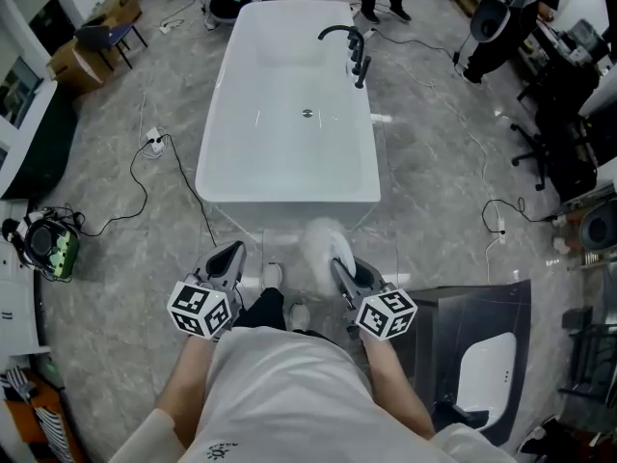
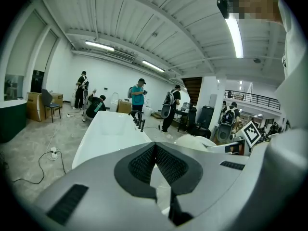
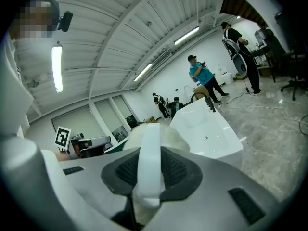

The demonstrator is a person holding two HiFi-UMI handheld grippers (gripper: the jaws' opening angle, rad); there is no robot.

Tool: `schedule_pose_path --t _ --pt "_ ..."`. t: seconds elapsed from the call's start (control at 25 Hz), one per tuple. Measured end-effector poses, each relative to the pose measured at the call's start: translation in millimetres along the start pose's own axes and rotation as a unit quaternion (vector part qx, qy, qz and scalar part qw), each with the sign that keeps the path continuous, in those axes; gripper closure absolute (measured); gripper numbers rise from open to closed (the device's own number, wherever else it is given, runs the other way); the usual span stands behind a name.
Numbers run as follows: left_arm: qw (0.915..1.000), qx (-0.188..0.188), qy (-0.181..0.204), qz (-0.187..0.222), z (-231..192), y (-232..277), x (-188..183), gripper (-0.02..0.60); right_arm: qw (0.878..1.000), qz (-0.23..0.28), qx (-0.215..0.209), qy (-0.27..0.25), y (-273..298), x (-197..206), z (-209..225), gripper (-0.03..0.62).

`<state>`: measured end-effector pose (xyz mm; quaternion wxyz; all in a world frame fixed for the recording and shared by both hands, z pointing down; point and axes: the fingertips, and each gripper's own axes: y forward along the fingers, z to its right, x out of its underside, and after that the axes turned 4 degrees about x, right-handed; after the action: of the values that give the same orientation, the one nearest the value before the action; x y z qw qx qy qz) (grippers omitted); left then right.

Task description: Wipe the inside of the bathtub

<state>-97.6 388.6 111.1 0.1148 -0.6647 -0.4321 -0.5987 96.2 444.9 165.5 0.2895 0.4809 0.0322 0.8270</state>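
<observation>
A white freestanding bathtub (image 1: 289,157) stands lengthwise ahead of me, with a black faucet (image 1: 353,48) on its right rim and a drain (image 1: 307,114) in its floor. My right gripper (image 1: 340,267) is held short of the tub's near end, shut on the white handle (image 3: 149,160) of a fluffy white wiping pad (image 1: 323,242). To its left, my left gripper (image 1: 229,257) is shut with nothing in it; its jaws (image 2: 154,150) meet at the tips. The tub (image 2: 107,133) (image 3: 208,128) lies beyond both grippers. The pad (image 2: 193,142) shows at right in the left gripper view.
Cables and a power strip (image 1: 154,143) lie on the floor left of the tub. Several people stand at the tub's far end (image 2: 138,96). Black chairs (image 1: 559,133) are at right, cardboard boxes (image 1: 79,64) at far left, and a grey panel with a white basin (image 1: 482,360) at near right.
</observation>
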Motion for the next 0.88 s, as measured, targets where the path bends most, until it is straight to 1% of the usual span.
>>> schedule_pose_path --t 0.16,0.36,0.48,0.72,0.8,0.88 --pt "0.9999 0.014 0.003 -0.007 -3.6 16.6 -4.2 0.577 1.000 0.007 0.004 0.009 4.9 -5.3 1.0 0.497" --pt "0.9995 0.030 -0.007 -0.006 -18.8 44.2 -10.0 0.577 1.000 0.003 0.014 -0.001 21.6 -13.0 8.1 0.497" --pt "0.9989 0.046 0.000 -0.009 -29.1 60.5 -15.8 0.577 1.000 -0.001 0.025 -0.001 36.7 -19.6 16.1 0.497" --pt "0.9976 0.067 -0.003 -0.015 -69.3 90.2 -29.8 0.577 0.999 -0.006 0.051 0.005 81.0 -37.5 27.2 0.497" --pt "0.9970 0.076 0.006 -0.017 -82.3 101.2 -37.5 0.577 0.998 -0.007 0.059 0.001 97.0 -45.4 29.0 0.497" --pt "0.9955 0.089 0.023 -0.025 -92.1 113.1 -43.8 0.577 0.998 -0.010 0.069 -0.005 112.4 -51.7 31.8 0.497"
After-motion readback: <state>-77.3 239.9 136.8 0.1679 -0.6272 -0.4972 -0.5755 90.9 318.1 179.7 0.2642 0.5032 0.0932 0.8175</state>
